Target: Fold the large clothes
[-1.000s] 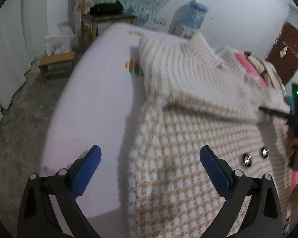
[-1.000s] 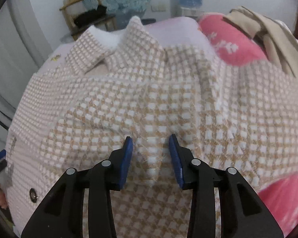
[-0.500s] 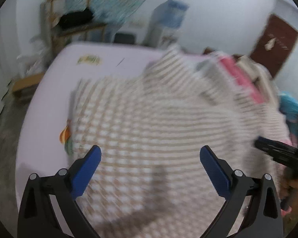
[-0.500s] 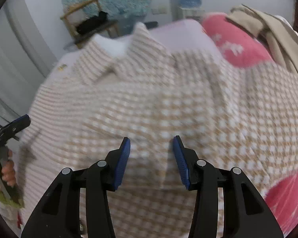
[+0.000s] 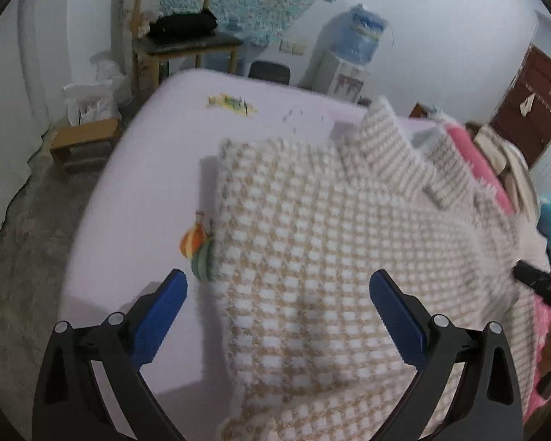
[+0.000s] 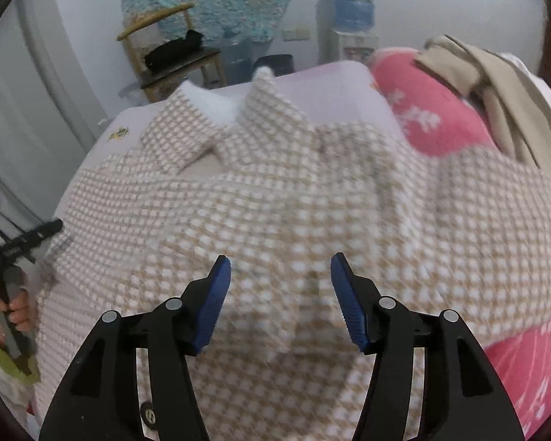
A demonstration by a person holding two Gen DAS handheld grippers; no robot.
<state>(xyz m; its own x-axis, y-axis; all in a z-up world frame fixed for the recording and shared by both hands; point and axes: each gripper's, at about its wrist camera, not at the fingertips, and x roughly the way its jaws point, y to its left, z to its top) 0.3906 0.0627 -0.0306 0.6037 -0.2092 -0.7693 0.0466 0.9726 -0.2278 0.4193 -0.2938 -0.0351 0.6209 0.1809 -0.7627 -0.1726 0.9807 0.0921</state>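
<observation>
Our right gripper (image 6: 280,296) hangs just over the checked coat (image 6: 312,220). Its blue fingers (image 6: 213,299) have just been opening, and now they hold nothing; the cloth lies below the gap. Our left gripper (image 5: 277,316) has its fingers spread wide, with nothing in them. The coat lies spread on the bed (image 5: 136,198), reaching over its right edge. Its collar (image 6: 216,125) points to the bed's far edge. A pink blanket (image 6: 429,117) sits by the far right corner.
</observation>
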